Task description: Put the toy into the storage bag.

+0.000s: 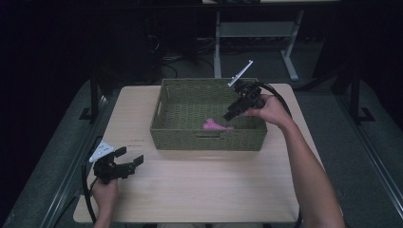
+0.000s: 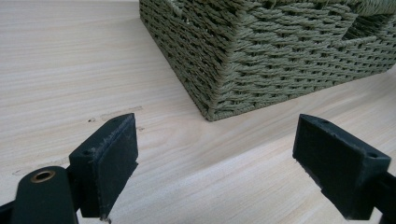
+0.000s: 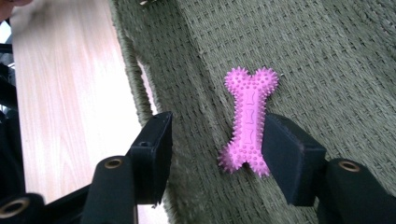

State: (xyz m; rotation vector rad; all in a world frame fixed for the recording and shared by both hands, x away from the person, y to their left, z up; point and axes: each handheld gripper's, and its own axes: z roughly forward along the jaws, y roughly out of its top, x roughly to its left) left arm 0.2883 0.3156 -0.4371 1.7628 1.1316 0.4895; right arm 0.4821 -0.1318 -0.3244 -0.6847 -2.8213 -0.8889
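- One bench (image 1: 199,190) carried one green woven basket (image 1: 164,102)
- One pink spiked bone toy (image 1: 216,126) lay flat on the basket floor near the front wall, just below the right gripper (image 1: 231,113), its long axis running along the jaws' reach in the right gripper view
- Right jaws stood part open, gripping nothing
- Left gripper (image 1: 130,162), well apart at the bench's near-left, had jaws wide open and empty

Basket (image 1: 207,137): woven olive-green cord or fibre, coarse and matt. Bone toy (image 3: 248,122): pink rubbery plastic, studded with small nubs, slight sheen. Table (image 1: 199,185): pale wood-grain laminate, smooth, satin. Left gripper (image 2: 217,163) and right gripper (image 3: 215,156): black matt plastic with brass-coloured metal eyelets.
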